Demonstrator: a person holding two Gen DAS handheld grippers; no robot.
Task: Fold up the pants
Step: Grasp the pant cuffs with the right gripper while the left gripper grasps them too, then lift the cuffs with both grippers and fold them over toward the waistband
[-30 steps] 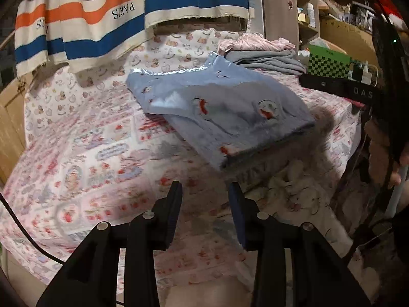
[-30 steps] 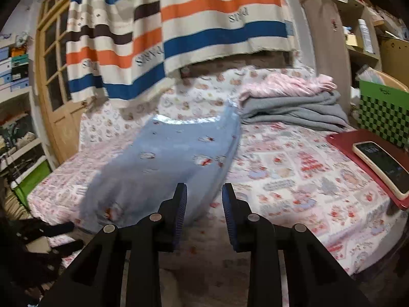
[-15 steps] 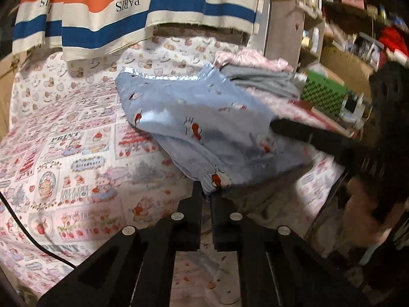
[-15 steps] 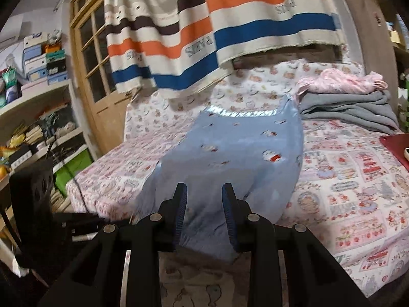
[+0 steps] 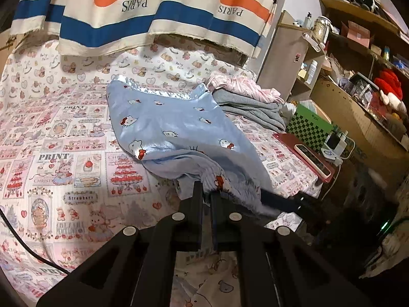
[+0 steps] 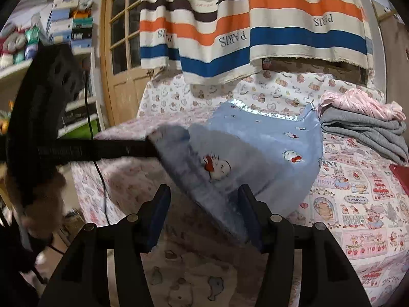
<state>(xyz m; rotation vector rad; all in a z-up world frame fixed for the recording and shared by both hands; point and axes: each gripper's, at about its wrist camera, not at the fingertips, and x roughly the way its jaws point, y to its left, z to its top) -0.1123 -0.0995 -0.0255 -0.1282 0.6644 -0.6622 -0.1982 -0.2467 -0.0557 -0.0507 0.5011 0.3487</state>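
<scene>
Light-blue pants (image 5: 166,128) with cartoon-cat prints lie on the patterned bed (image 5: 64,166), their shiny waistband at the far end. My left gripper (image 5: 207,192) is shut on the near hem and holds it up off the sheet. In the right wrist view the same gripper shows as a black bar (image 6: 97,151) pinching the raised corner of the pants (image 6: 255,158). My right gripper (image 6: 205,209) sits low at the hanging edge with its jaws opening. The cloth edge hangs between its fingers (image 6: 161,212), and the pads do not press on it.
Folded grey and pink clothes (image 5: 250,102) are stacked at the bed's far right. A red tray with a phone (image 5: 306,156) and a green checkered box (image 5: 309,128) sit at the right edge. A striped cloth (image 5: 153,12) hangs behind. A wooden door (image 6: 120,51) stands left.
My left gripper shut on the pants hem and lifted it. My right gripper swung toward the raised edge and its jaws spread wider.
</scene>
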